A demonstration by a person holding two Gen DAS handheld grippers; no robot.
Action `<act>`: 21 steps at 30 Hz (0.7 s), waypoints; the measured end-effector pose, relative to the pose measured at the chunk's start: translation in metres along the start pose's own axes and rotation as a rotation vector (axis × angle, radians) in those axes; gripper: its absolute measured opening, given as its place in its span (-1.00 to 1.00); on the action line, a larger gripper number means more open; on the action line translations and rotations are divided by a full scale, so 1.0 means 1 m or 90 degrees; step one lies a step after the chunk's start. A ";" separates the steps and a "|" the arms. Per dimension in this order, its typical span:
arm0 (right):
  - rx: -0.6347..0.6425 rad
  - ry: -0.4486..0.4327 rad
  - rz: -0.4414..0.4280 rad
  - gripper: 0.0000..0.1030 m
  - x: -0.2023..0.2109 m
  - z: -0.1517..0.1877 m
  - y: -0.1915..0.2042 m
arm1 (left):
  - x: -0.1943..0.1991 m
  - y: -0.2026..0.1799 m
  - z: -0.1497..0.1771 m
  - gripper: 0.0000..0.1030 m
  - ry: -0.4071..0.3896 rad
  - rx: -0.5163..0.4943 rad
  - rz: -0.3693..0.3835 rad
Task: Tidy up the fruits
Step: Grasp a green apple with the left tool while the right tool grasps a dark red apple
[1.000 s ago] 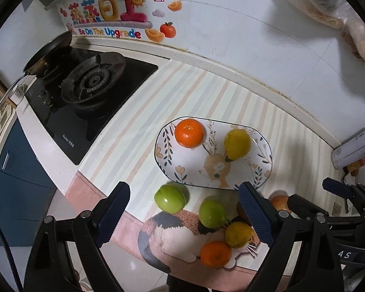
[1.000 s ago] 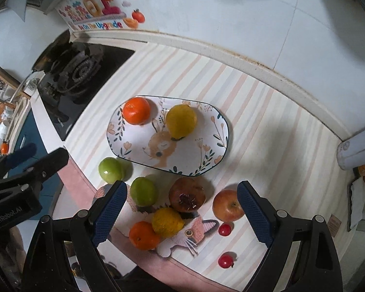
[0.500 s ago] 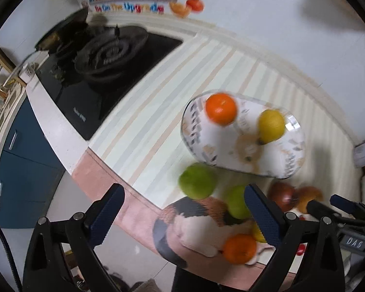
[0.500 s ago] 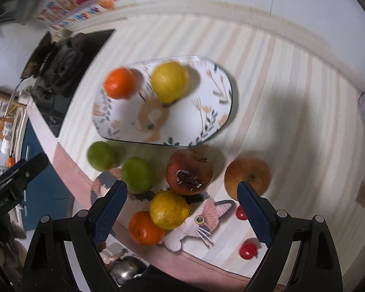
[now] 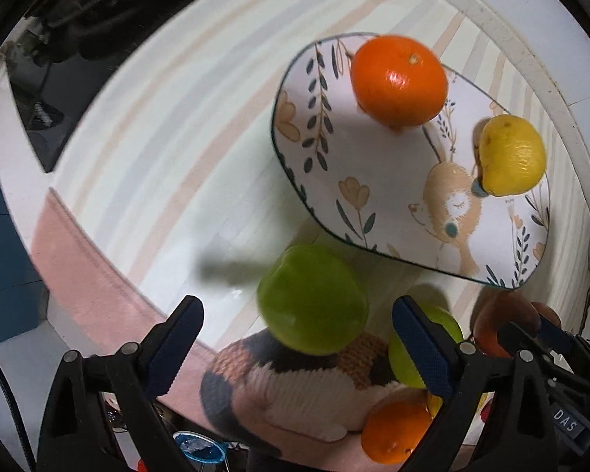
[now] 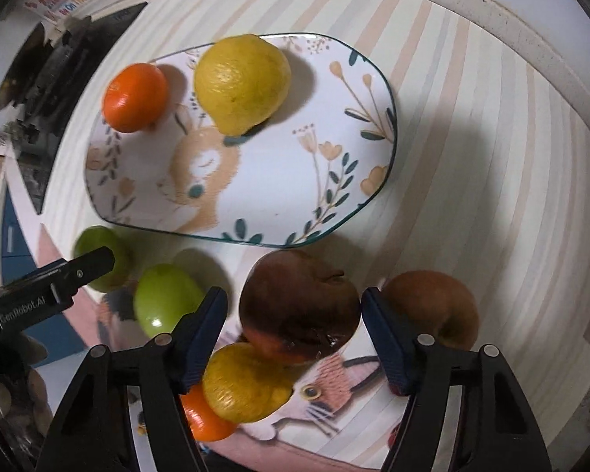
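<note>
A floral oval plate [image 5: 377,181] [image 6: 279,181] holds an orange [image 5: 399,78] [image 6: 134,96] and a lemon [image 5: 511,155] [image 6: 242,84]. My left gripper [image 5: 297,348] is open, its jaws on either side of a green apple [image 5: 312,299] [image 6: 98,253] on the counter, apart from it. My right gripper [image 6: 295,334] is open around a dark red apple [image 6: 299,306], close to it. Nearby lie a second green apple [image 6: 165,299] [image 5: 444,324], a yellow fruit [image 6: 247,383], a second orange [image 6: 206,421] [image 5: 397,434] and a brown-red apple [image 6: 432,303].
The fruits lie on a striped counter mat with a cat picture [image 6: 326,389] [image 5: 306,385] at its front edge. A black gas stove [image 6: 59,63] is at the left. The white wall ledge [image 6: 491,15] runs behind the plate.
Both grippers have dropped down and closer to the counter. The left now brackets the green apple, the right the dark red apple. The fruits have not moved.
</note>
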State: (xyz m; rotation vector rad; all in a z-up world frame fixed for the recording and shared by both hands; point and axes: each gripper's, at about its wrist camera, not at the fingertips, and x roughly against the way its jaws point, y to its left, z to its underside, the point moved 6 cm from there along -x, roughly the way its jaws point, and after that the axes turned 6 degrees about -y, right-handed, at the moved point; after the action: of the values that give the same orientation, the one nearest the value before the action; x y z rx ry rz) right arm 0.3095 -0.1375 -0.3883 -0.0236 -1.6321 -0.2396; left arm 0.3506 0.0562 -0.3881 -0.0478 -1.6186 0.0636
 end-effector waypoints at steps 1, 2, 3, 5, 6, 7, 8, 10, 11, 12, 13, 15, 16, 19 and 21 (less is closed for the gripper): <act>0.006 -0.002 0.005 0.42 -0.001 -0.001 0.001 | -0.003 0.000 0.000 0.75 0.003 -0.002 0.000; 0.009 0.004 0.009 0.42 -0.003 -0.001 0.002 | -0.006 -0.001 0.000 0.53 0.005 -0.005 0.001; 0.013 0.007 0.013 0.42 -0.005 -0.001 0.003 | -0.009 -0.002 0.000 0.33 0.008 -0.006 0.004; 0.028 0.006 0.024 0.42 -0.006 -0.003 0.005 | -0.012 -0.005 0.005 0.13 0.013 0.001 0.032; 0.034 0.007 0.028 0.41 -0.007 -0.003 0.007 | -0.012 -0.007 0.006 0.14 0.011 -0.002 0.027; 0.044 0.008 0.036 0.38 -0.008 -0.003 0.008 | -0.011 -0.009 0.007 0.13 0.005 -0.013 0.016; 0.053 0.004 0.039 0.38 -0.008 -0.002 0.010 | -0.010 -0.012 0.008 0.13 0.000 -0.019 0.011; 0.062 0.001 0.034 0.37 -0.008 0.001 0.012 | -0.009 -0.014 0.014 0.13 -0.005 -0.025 0.006; 0.066 0.002 0.031 0.37 -0.007 0.003 0.013 | -0.008 -0.014 0.019 0.13 -0.003 -0.024 0.007; 0.068 0.001 0.030 0.37 -0.006 0.005 0.013 | -0.007 -0.015 0.024 0.13 -0.001 -0.022 0.010; 0.070 0.003 0.027 0.36 -0.005 0.009 0.013 | -0.008 -0.018 0.028 0.13 0.002 -0.021 0.011; 0.068 0.011 0.010 0.36 0.001 0.020 0.010 | -0.005 -0.017 0.044 0.13 0.005 -0.024 0.013; 0.069 0.008 0.009 0.36 0.004 0.024 0.009 | -0.002 -0.017 0.055 0.13 0.006 -0.026 0.014; 0.072 0.011 0.006 0.36 0.007 0.031 0.005 | 0.000 -0.016 0.080 0.13 0.009 -0.029 0.014; 0.068 0.016 -0.006 0.37 0.005 0.031 0.004 | 0.001 -0.017 0.091 0.13 0.009 -0.030 0.013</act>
State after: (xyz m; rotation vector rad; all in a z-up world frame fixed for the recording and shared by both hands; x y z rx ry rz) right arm 0.2789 -0.1293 -0.3846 0.0688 -1.6179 -0.1585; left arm 0.2602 0.0383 -0.3904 -0.1010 -1.6057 0.0399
